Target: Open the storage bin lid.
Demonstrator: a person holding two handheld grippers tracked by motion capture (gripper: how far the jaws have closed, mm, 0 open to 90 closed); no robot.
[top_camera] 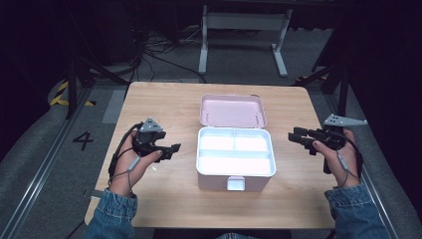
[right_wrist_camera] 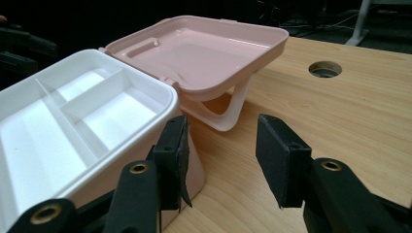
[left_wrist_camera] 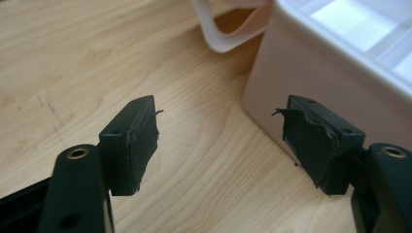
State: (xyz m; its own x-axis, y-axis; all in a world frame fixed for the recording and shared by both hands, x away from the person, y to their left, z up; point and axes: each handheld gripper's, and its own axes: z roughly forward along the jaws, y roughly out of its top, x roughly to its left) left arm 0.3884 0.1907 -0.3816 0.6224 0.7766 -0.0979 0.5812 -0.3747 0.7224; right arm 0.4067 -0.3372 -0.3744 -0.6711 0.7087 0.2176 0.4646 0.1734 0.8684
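Pink box (top_camera: 236,172) lengthwise across table, latch toward person; both claws open, empty.

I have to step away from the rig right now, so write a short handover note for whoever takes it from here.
Left gripper: open, empty, just left of the box.
Right gripper: open, empty, just right of the box.
Box: mid-table, pink lid folded back and resting on its white handle.
Done: lid is open; white tray with three compartments exposed, all empty.
Left: neither gripper touches the box yet; likely next is handling the tray or lid.
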